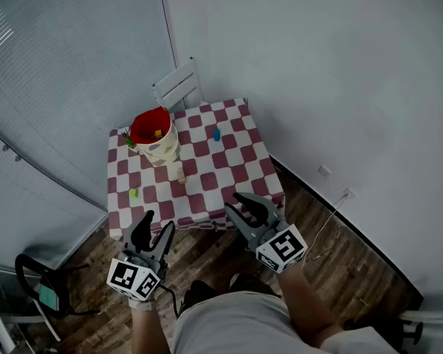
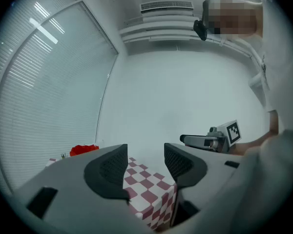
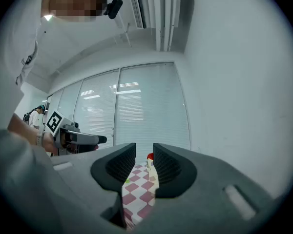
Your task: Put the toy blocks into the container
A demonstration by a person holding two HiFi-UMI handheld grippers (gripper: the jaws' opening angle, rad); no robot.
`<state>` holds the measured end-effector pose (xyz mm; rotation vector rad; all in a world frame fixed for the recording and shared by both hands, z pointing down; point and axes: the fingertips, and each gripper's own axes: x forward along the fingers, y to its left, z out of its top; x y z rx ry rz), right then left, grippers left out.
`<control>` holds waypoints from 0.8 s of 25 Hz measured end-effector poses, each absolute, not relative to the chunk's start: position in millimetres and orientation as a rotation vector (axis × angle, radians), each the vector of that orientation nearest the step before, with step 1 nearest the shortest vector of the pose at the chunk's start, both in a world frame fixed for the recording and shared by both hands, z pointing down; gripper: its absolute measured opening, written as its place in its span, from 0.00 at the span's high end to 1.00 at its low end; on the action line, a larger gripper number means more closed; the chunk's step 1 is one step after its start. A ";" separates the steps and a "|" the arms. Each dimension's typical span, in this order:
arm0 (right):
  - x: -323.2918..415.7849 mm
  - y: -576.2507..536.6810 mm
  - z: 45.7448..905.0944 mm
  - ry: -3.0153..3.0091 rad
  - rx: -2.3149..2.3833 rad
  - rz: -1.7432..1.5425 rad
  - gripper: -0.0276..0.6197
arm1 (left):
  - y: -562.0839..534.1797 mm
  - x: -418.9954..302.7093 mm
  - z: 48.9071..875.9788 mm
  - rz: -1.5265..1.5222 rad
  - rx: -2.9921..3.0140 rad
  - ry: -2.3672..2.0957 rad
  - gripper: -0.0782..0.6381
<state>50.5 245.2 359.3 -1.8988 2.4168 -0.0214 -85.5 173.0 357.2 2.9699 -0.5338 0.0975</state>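
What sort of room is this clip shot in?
Probably an office-type room, not a home: glazed walls with blinds, a wall air-conditioning unit near the ceiling, and a black chair on the wood floor. A small checked-cloth table stands in the corner.

dim, cool even light, ceiling glare in tool views, fisheye edges w/ dark vignette, soft focus
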 end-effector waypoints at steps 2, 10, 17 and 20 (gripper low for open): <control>63.7 245.6 362.8 2.412 -1.903 -0.033 0.79 | 174.0 -71.2 359.8 0.119 2.979 -0.532 0.58; 100.9 244.7 379.7 2.371 -1.925 -0.077 0.77 | 170.4 -28.8 378.4 0.164 2.954 -0.497 0.58; 125.9 221.8 403.8 2.348 -2.010 -0.155 0.76 | 138.9 -7.2 399.8 0.186 2.910 -0.449 0.58; 130.1 193.0 413.4 2.401 -2.079 -0.148 0.75 | 110.4 -0.6 409.2 0.194 2.891 -0.441 0.58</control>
